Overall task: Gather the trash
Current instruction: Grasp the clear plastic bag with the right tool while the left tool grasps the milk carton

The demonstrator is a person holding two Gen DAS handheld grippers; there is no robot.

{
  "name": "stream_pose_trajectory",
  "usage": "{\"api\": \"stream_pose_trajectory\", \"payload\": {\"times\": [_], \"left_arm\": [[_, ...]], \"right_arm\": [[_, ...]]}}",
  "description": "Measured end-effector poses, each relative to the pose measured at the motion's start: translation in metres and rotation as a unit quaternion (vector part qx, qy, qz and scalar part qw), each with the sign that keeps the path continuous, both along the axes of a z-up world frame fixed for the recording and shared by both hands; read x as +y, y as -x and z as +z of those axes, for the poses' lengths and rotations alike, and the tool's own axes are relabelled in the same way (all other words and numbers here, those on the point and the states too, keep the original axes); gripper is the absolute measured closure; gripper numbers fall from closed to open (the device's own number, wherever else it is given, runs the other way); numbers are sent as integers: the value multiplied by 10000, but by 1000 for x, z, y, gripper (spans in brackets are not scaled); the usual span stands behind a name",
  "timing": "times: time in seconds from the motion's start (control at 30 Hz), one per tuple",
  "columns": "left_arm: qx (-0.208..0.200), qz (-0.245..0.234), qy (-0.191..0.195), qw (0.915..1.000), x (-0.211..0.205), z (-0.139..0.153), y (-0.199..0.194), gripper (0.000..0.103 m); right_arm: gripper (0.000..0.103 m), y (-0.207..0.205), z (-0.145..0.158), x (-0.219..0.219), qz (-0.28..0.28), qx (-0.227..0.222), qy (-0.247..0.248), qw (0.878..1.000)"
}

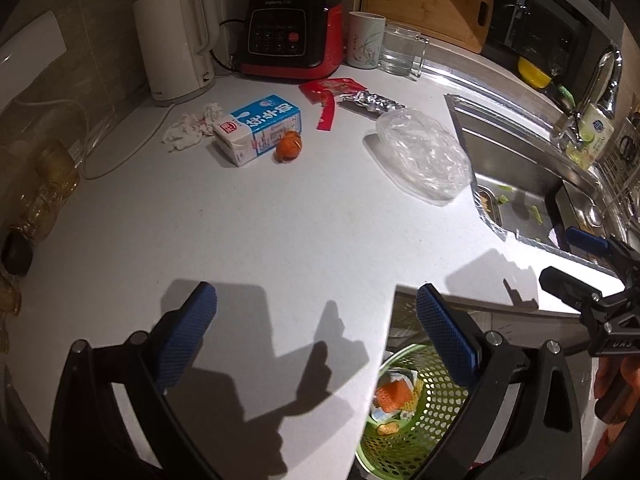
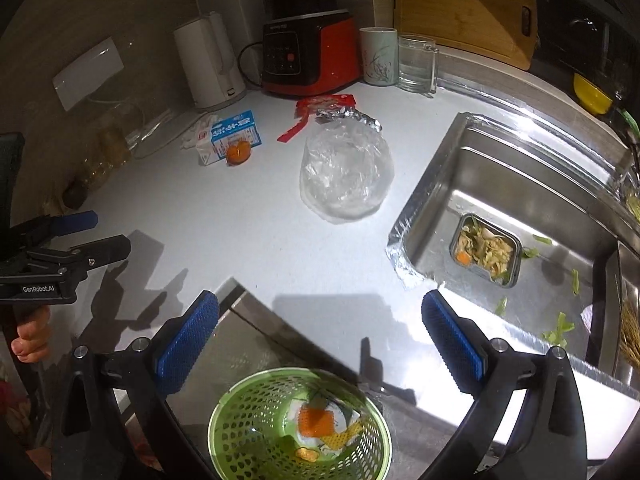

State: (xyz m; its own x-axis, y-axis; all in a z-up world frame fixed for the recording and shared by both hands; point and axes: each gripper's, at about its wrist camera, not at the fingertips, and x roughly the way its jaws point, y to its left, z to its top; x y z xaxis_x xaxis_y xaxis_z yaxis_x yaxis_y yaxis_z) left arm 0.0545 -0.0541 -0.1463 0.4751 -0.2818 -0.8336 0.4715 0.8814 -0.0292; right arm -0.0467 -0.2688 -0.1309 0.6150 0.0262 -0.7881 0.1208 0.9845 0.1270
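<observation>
Both grippers, left (image 1: 316,332) and right (image 2: 320,334), are spread wide and empty at the near edge of the white table (image 1: 248,216). Below sits a green perforated plastic bin (image 2: 256,412). Farther off lie a crumpled clear plastic bag (image 2: 346,172) and a blue-and-white milk carton (image 1: 260,128).

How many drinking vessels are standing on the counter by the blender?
2: a white mug right of the red blender, and a clear glass mug beside it, nearer the sink. None looks hidden.
</observation>
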Motion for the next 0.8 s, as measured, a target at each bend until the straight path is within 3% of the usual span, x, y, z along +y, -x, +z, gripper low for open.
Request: {"api": "stream_pose_trajectory", "payload": {"times": [0.3,0.57,0.8], "left_arm": [[-196,-200,-146,9995,16,-21,-71,8],[-494,-882,-318,9944,17,-31,-128,8],[-664,-1439,-459,9863,10,-41,-181,8]], "right_arm": [[2,-84,-28,-18,49,149,-48,9999],[2,-143,-65,-36,11,477,-16,9989],[4,-169,-78,-51,93,576,24,9983]]}}
